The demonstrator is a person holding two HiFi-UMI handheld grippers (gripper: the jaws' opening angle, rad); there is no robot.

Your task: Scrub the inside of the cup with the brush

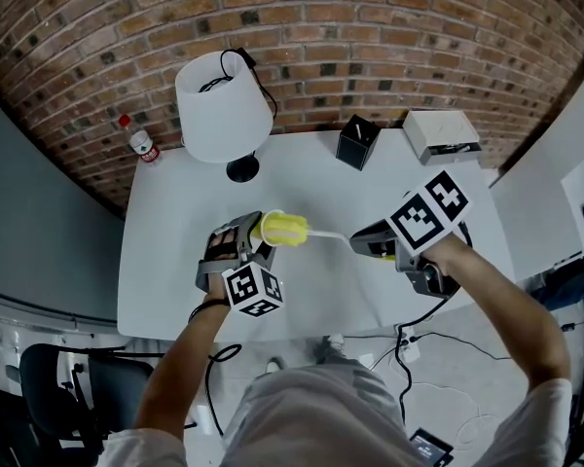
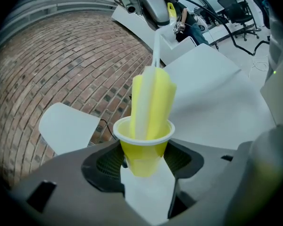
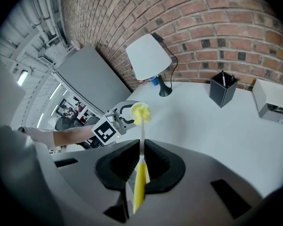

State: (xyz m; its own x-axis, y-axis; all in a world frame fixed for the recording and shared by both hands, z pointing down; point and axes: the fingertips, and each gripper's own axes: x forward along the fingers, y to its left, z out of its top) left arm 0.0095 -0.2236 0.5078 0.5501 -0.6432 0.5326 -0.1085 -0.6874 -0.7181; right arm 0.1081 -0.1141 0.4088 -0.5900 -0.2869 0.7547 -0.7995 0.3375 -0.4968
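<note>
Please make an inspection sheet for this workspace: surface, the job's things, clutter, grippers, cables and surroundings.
Surface: white table, no spill or dirt seen.
Job's things: yellow cup held above the table; brush with its yellow head inside the cup.
Clutter: lamp, water bottle, black pen holder and white box, all along the far edge.
Grippers: left gripper shut on the cup; right gripper shut on the brush handle.
Cables: lamp cord draped over the shade; floor cables by the person's feet.
Surroundings: brick wall; office chair.
</note>
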